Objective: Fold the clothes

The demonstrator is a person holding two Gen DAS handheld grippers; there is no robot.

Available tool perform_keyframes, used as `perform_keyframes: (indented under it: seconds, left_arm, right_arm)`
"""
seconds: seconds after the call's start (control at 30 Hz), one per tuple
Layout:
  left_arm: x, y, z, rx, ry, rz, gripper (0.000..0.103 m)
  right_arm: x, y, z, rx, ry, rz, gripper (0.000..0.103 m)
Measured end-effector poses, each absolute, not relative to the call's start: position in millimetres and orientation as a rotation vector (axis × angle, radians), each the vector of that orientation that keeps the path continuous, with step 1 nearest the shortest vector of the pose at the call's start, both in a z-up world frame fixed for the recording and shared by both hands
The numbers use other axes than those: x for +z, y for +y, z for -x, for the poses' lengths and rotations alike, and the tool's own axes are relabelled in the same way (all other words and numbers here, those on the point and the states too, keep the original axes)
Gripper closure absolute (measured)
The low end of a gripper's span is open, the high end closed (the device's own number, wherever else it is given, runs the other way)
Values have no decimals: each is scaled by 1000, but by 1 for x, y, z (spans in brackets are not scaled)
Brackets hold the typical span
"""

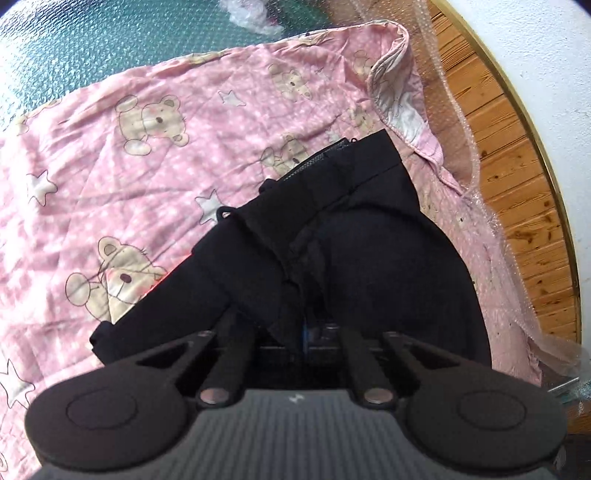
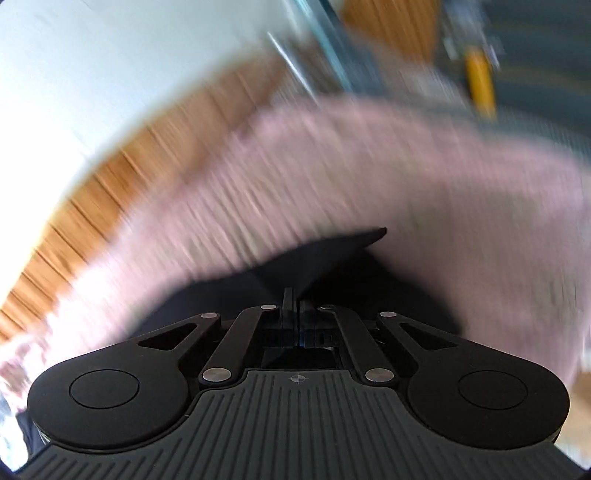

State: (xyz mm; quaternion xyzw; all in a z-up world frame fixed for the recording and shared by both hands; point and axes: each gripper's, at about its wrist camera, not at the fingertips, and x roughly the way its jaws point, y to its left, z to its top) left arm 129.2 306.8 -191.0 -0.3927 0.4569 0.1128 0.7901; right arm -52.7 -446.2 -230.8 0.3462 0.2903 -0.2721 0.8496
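Home: teddy-bear bedsheet (image 1: 155,155), wooden floor (image 1: 517,177)

A pink sheet (image 1: 155,177) printed with teddy bears and white stars is spread, wrinkled, over the green textured worktop (image 1: 92,40), its far corner folded back to show a pale underside. A black garment (image 1: 351,251) with a zip lies bunched on the sheet. A crumpled bit of white plastic (image 1: 251,14) rests on the bare green.
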Motion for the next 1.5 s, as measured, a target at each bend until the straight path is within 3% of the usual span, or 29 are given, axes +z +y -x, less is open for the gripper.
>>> perform_keyframes:
  seconds: [0.07,0.1,0.13,0.17,0.27,0.3,0.33,0.53,0.7,1.23,1.5]
  left_arm:
    - [-192,305,-131,240,974,848,99]
    - [-191,304,-133,238,969,848,99]
    - [-191,302,-135,233,963,852,99]
    - [-191,301,-137,227,961,853,98]
    - [-188,298,-143,226,969,831,98]
    - [-187,297,-145,225,972,822,98]
    - [-185,297,-145,225,968,820,99]
    - [-165,311,-124,192,955,825,100]
    - [-190,311,-118,228,1025,803,100]
    - [-128,299,-53,199,800,761,100]
    - [-194,315,-47,381,916,787,95]
  right_arm:
    - [-257,-456,62,-560,613,-862,89]
    - [-263,-463,67,-559,570,-933,74]
    - [-269,-470,72,-556,526,-1004,52]
    - [-275,-476,76,-556,487,-1067,48]
    - [-286,-495,58,-613,488,-1112,59]
    - [-280,-496,59,-619,478,-1087,88]
    - [-273,-498,61,-624,469,-1063,102]
    - [-237,-505,69,-655,423,-915,103]
    - [-279,-519,54,-699,654,-901,103]
    - [-275,-514,60,-602,688,-882,103]
    - [-295,-509,49,-580,769,-846,103]
